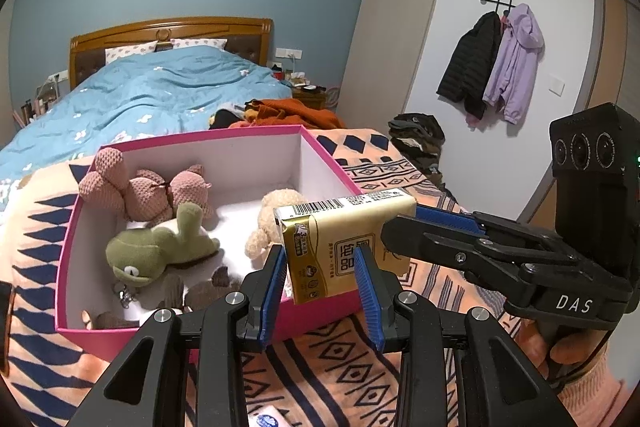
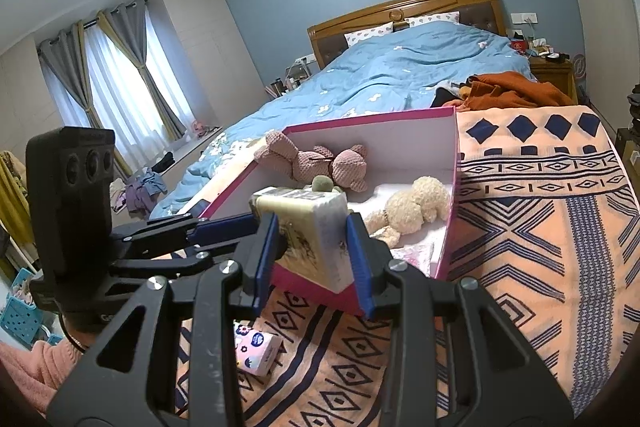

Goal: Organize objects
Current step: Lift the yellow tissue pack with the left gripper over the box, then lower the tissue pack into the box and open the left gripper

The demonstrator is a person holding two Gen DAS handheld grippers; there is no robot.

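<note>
Two grippers meet on one yellow tissue pack (image 1: pixel 346 243), held in the air over the near right corner of the pink box (image 1: pixel 328 155). From my left wrist camera, the left gripper (image 1: pixel 322 269) has its blue pads either side of the pack's lower end, the jaws partly open; the pads sit close against it, but I cannot tell whether they press it. The right gripper (image 1: pixel 404 223) comes in from 3 o'clock and its jaws are closed onto the pack's far right end. In the right wrist view that right gripper (image 2: pixel 310 247) shows both blue fingers (image 2: pixel 266 259) tight on the pack's sides, while the left gripper (image 2: pixel 224 227) reaches in from 9 o'clock with its finger touching the pack.

Inside the box I see a pink knitted plush (image 1: pixel 144 191) at 11 o'clock, a green frog plush (image 1: pixel 160 247) near the middle left, and a cream plush (image 2: pixel 412 211) toward the right wall. The box rests on an orange patterned blanket (image 2: pixel 540 207). A second small tissue pack with a blue and pink print (image 2: pixel 256 351) lies on the blanket at 6 o'clock, apart from the box. Behind is the bed with a blue quilt (image 2: pixel 400 67)
</note>
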